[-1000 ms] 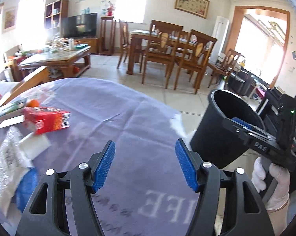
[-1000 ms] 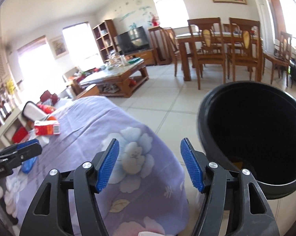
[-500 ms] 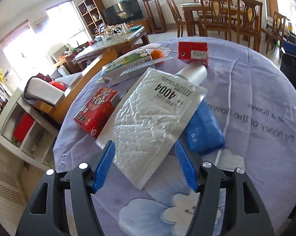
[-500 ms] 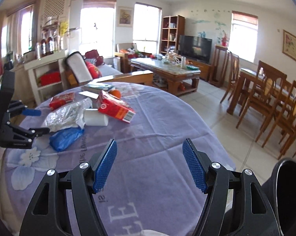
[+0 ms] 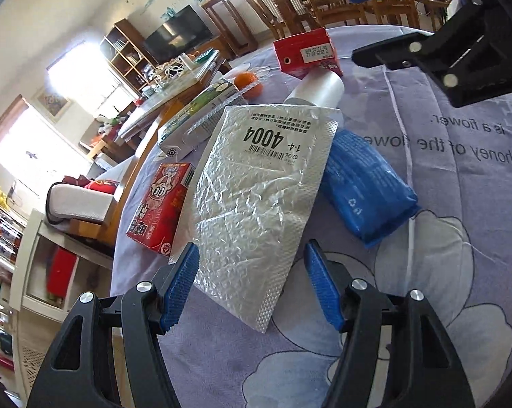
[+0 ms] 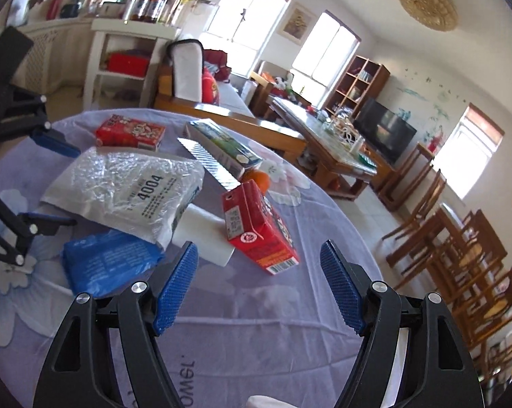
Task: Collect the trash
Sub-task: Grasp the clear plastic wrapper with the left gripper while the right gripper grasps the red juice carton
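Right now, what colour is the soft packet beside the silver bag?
Blue packet; the left wrist view shows it best.

White roll (image 5: pixel 318 90) partly under mailer (image 5: pixel 256 200)

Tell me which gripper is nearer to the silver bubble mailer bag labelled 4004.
Left. The left gripper has its open jaws at the silver bubble mailer bag's near corner; the right gripper, open, hovers beyond the bag's far end.
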The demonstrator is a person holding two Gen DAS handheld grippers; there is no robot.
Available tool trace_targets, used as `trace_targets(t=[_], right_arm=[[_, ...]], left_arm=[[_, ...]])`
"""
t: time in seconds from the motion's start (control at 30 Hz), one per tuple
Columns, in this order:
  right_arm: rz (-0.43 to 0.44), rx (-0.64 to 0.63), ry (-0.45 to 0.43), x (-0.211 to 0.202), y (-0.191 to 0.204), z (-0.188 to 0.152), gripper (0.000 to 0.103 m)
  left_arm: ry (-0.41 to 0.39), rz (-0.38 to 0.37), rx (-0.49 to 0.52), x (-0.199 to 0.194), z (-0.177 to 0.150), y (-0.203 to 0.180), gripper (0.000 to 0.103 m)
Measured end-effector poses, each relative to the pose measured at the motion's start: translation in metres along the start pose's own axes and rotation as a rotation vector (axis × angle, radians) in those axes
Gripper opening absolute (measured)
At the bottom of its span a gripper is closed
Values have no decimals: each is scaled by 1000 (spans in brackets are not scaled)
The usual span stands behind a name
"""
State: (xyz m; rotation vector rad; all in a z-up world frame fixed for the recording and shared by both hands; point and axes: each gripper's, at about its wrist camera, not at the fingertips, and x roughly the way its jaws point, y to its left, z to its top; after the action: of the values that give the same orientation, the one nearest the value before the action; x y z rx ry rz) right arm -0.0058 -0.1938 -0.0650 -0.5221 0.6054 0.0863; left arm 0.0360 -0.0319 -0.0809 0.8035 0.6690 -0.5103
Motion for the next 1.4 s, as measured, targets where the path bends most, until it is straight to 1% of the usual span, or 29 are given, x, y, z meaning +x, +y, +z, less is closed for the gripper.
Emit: trace_targets(t=[0.1, 0.17, 0.2, 0.23, 0.27, 0.3, 0.33, 0.37, 0.4, 0.5, 0.63, 0.73, 0.83, 1.0, 1.23, 1.33, 1.4], right_arm=[[-25, -40, 4, 16, 2, 6, 74], [-36, -53, 8, 26, 3, 8, 74], [-40, -56, 9, 30, 1, 10, 69], [-36, -53, 14, 35, -1, 11, 65], [-23, -44, 20, 39, -2, 12, 58], [-9, -32, 26, 43, -3, 12, 52], [0, -23, 31, 46, -5, 13, 49], [2, -15, 32, 49, -7, 13, 41], [2, -7, 35, 51, -9, 14, 38], [9, 41, 28, 53, -14, 14, 36], [61, 140, 8, 48, -25, 13, 34], [103, 210, -7, 40, -34, 12, 31], [133, 263, -20, 32, -40, 11, 31], [171, 345, -47, 9, -50, 5, 31], [210, 466, -103, -35, -64, -14, 31], [236, 519, -124, -52, -73, -22, 31], [257, 551, -136, -62, -78, -28, 31]], left_arm=[[-12, 17, 1, 4, 2, 2, 64], [-21, 9, -3, 5, 4, 3, 63], [-25, 2, -12, 6, 5, 4, 62], [-28, -8, -22, 7, 6, 6, 58], [-25, -25, -38, 10, 6, 9, 46], [-22, -45, -64, 13, 7, 12, 39], [-29, -51, -89, 14, 8, 16, 39], [-34, -54, -110, 15, 8, 19, 36], [-38, -57, -132, 16, 9, 23, 31], [-49, -61, -183, 15, 8, 35, 25], [-101, -67, -245, 6, 4, 49, 23], [-123, -79, -284, 2, 7, 54, 23], [-145, -96, -324, -2, 6, 59, 23], [-181, -144, -409, -11, 0, 65, 21], [-250, -155, -498, -25, -3, 77, 19], [-246, -144, -512, -26, 0, 80, 18], [-226, -145, -521, -22, 2, 81, 18]])
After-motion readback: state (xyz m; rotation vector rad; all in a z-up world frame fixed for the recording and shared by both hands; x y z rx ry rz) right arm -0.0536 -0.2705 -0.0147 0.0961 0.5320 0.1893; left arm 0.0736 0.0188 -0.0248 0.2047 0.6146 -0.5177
